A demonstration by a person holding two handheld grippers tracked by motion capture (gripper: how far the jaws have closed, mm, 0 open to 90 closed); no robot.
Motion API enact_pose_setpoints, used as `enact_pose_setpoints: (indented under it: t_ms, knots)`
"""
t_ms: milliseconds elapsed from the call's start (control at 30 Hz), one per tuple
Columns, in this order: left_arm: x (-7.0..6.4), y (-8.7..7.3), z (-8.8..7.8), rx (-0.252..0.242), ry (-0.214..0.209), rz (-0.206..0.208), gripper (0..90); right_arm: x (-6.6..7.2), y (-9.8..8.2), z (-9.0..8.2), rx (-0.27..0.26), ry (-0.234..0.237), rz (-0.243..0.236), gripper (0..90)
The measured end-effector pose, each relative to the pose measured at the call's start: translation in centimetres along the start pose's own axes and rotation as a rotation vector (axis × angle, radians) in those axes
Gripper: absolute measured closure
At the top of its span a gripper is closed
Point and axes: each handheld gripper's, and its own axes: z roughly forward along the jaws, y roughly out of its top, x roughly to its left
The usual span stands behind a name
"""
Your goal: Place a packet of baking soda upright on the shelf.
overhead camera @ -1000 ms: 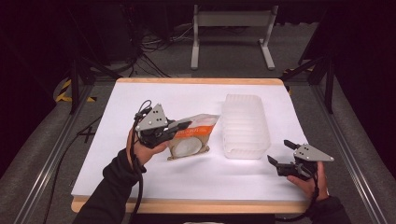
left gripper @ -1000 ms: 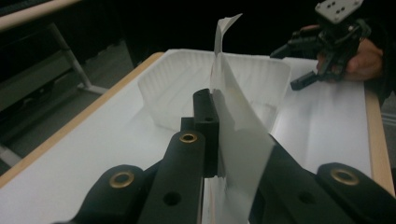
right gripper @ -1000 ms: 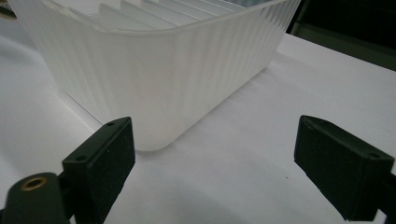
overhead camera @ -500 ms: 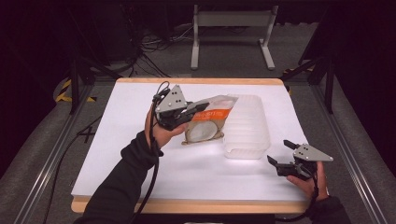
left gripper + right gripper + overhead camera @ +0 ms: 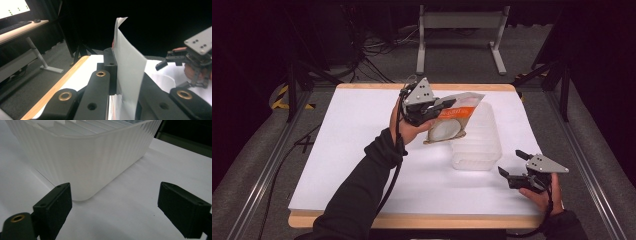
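Left gripper [image 5: 443,106] clamps an orange-and-white pouch [image 5: 452,120] above the ribbed clear bin [image 5: 479,145], whose inside is hard to make out; right gripper [image 5: 512,165] waits at five o'clock, jaws apart. From the left gripper view, the pouch [image 5: 128,67] stands edge-on, its print hidden. From the right gripper view, the bin [image 5: 82,157] sits at twelve o'clock, cut off.

Pouch [image 5: 452,117] above the tub's [image 5: 477,145] far left rim; right hand-held gripper [image 5: 512,172] near, right of tub.
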Motion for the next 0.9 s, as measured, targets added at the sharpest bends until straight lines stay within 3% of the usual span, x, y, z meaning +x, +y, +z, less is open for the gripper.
enact_pose_setpoints:
  t_ms: [200, 600, 667, 900]
  knots:
    - [-0.2, -0.3, 2.3, -0.027, -0.055, -0.032, 89.7, 0.0, 0.0, 0.0, 0.0, 0.0, 0.001, 12.9]
    - [-1.2, 0.3, 6.1, -0.065, -0.109, -0.048, 89.7, 0.0, 0.0, 0.0, -0.003, 0.002, 0.002, 12.8]
    - [-1.3, 0.2, 6.9, -0.089, -0.122, -0.074, 89.6, -0.1, 0.0, -0.1, -0.004, 0.002, 0.003, 12.8]
    - [-1.7, 0.0, 8.2, -0.131, -0.154, -0.091, 89.6, -0.1, 0.0, -0.1, -0.007, 0.004, 0.004, 12.8]
